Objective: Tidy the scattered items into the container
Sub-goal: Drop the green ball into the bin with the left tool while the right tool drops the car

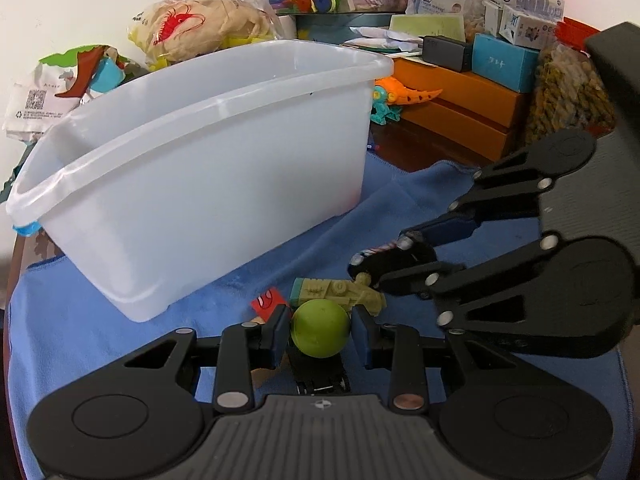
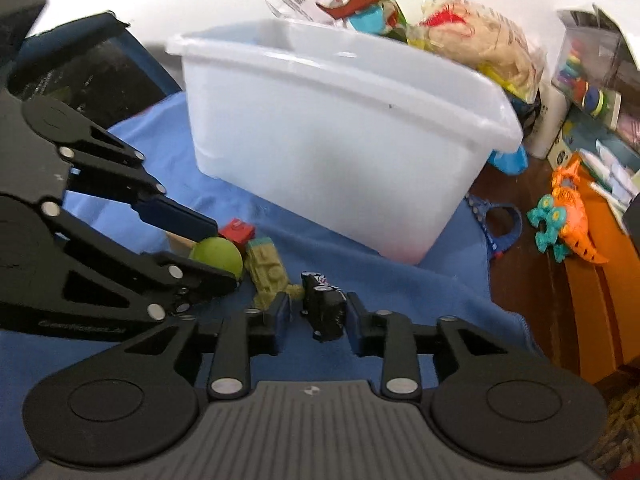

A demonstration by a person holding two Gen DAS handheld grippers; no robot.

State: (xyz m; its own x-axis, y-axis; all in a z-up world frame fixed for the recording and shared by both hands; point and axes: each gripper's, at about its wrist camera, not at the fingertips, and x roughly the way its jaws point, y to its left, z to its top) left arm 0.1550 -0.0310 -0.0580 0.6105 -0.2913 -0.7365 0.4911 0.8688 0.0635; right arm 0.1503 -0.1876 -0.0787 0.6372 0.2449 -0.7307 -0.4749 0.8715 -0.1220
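Green ball (image 1: 320,334) sat pinched in the left gripper (image 1: 321,336), ready for the white tub (image 1: 224,168) behind; right gripper (image 2: 318,314) straddled a black toy car (image 2: 325,307), whether clamped I cannot tell

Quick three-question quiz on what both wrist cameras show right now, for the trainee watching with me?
1. True or false: the white container lies tipped on its side.
2. What sits between the fingers of the right gripper? A) red block B) black toy car C) orange dinosaur
3. What is the left gripper shut on?

Key: 1 false, it stands upright. 2 B. 3 the green ball.
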